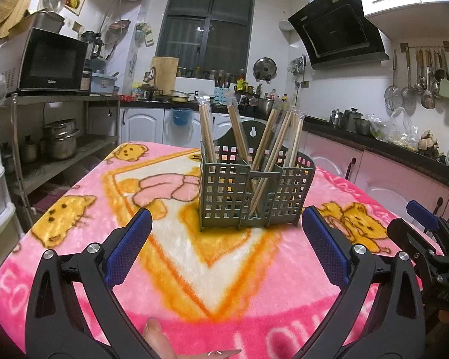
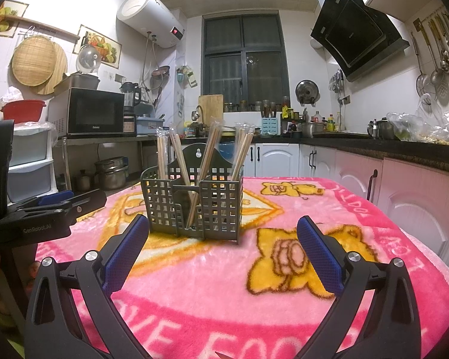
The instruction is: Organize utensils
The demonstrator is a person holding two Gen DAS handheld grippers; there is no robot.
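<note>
A grey-green slotted utensil holder [image 1: 224, 197] [image 2: 164, 206] stands upright on the pink blanket-covered table [image 1: 254, 284] [image 2: 212, 293]. Several pairs of wrapped wooden chopsticks [image 1: 208, 131] [image 2: 208, 152] lean in its compartments. My left gripper [image 1: 227, 224] is open just in front of the holder, nothing between its blue pads. My right gripper [image 2: 223, 233] is open too, a little in front of the holder and empty. The right gripper [image 1: 428, 239] shows at the right edge of the left wrist view; the left gripper [image 2: 54, 209] shows at the left of the right wrist view.
A person's fingertips [image 1: 164, 344] show at the bottom edge. Behind the table are a metal shelf with a microwave [image 1: 52, 59] and pots [image 1: 60, 140], a dark kitchen counter [image 1: 389, 143] with white cabinets, and hanging ladles [image 1: 419, 74] on the right wall.
</note>
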